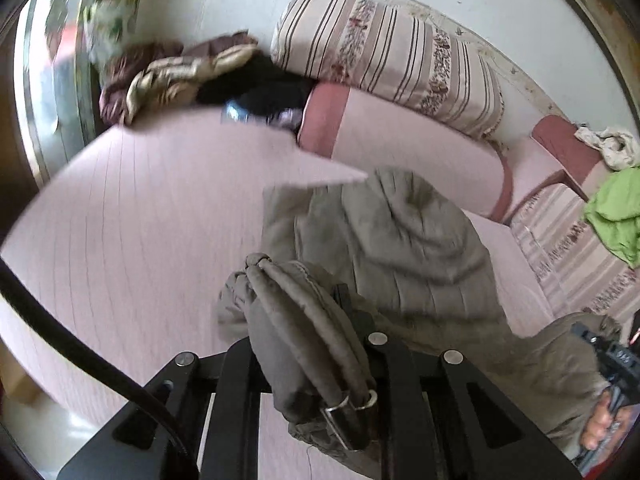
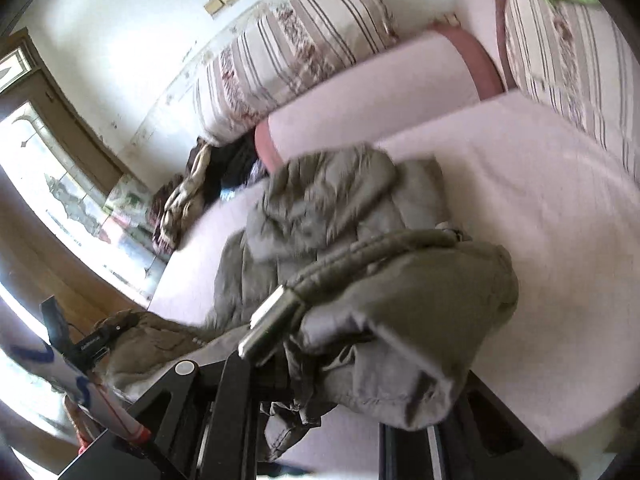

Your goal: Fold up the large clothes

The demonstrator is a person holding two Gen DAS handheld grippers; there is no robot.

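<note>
A large olive-grey padded jacket [image 1: 400, 240] lies on the pink bed cover [image 1: 140, 220]; its hood end points away from me. My left gripper [image 1: 320, 360] is shut on a bunched edge of the jacket with a strap and metal buckle [image 1: 348, 412], lifted off the bed. In the right wrist view the jacket [image 2: 320, 208] shows again, and my right gripper [image 2: 340, 344] is shut on another thick fold of it with a metal clip [image 2: 268, 324]. The right gripper [image 1: 612, 360] also shows at the right edge of the left wrist view.
A striped bolster cushion [image 1: 388, 56] and a pink roll pillow [image 1: 400, 140] lie along the wall. A heap of brown, beige and black clothes [image 1: 180, 76] sits at the far left corner. A green garment [image 1: 616, 212] lies on another striped cushion at right.
</note>
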